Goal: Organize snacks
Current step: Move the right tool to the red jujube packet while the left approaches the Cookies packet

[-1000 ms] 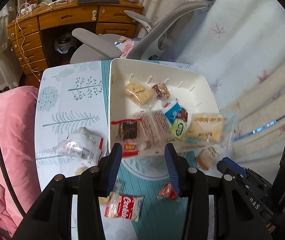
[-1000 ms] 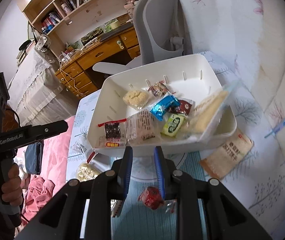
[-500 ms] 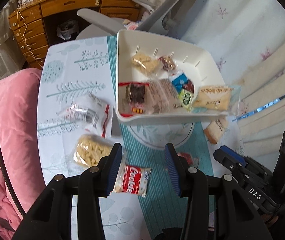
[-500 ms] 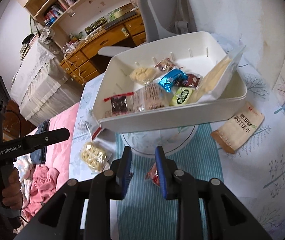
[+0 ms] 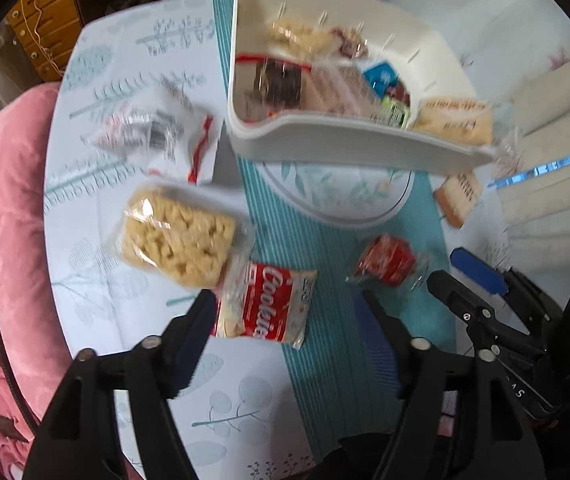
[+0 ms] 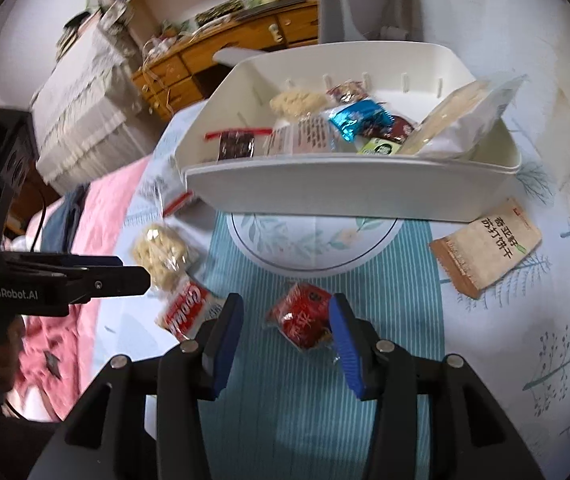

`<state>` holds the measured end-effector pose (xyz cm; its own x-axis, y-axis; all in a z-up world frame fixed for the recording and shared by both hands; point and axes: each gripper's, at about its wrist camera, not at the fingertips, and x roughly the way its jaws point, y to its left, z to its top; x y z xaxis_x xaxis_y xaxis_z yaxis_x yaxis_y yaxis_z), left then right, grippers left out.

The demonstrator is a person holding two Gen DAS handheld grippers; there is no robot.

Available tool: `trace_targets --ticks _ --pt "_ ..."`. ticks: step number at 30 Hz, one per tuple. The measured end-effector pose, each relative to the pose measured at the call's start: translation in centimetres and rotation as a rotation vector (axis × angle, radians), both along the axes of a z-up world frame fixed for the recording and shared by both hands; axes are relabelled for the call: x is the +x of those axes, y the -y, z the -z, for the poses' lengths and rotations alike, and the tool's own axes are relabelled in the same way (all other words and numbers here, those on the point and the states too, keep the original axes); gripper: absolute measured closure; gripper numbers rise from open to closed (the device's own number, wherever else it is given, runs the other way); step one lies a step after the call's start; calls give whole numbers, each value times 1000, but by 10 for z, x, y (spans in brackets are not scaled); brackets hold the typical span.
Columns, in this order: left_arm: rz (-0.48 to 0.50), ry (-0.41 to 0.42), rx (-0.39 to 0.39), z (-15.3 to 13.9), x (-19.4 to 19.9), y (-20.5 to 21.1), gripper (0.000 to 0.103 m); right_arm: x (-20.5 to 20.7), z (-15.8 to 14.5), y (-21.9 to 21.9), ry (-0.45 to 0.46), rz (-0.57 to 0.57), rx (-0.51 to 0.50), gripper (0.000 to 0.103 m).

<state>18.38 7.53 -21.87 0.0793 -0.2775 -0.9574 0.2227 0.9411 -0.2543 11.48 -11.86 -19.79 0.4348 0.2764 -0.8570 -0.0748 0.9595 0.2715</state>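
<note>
A: Both grippers have pulled back from the bin since half a second ago, and the loose packets now sit much closer to the fingers. The right gripper (image 6: 285, 322), nearly pinched together back then, has spread wide.

B: Left to right, please!

A: Left gripper (image 5: 285, 320): fingers apart, gripping nothing. Beyond its left fingertip lies the clear bag of pale puffed snack (image 5: 175, 236), and farther ahead of that a crinkled clear wrapper with red trim (image 5: 157, 136). Between the fingers, nearer the left one, sits the red Cookies packet (image 5: 265, 308). Ahead of the right finger is a small red candy packet (image 5: 387, 260).

B: And the other side?

A: That red packet lies squarely between the right gripper's spread fingers, seemingly touching neither. Off beyond the right finger, a brown cracker pouch (image 6: 487, 246) lies flat on the tablecloth (image 6: 505, 360).

B: The container?

A: The white bin (image 6: 345, 190) stands straight ahead of both grippers. Inside it: a dark snack in a red-edged wrapper (image 6: 236, 142), a pale puffed piece (image 6: 297, 102), a blue foil packet (image 6: 355, 118), a small green one (image 6: 379, 147), and a large cracker pack (image 6: 461, 120) leaning against the right wall.
</note>
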Motion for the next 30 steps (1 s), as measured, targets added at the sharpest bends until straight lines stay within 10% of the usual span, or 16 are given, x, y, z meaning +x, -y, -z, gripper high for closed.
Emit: trace_targets --ticks 5,30 --pt "18 -51 22 23 -4 4 22 -5 16 -9 -10 -61 -65 37" --pt "31 -101 171 89 5 34 21 -6 68 -32 115 -270 -335 36"
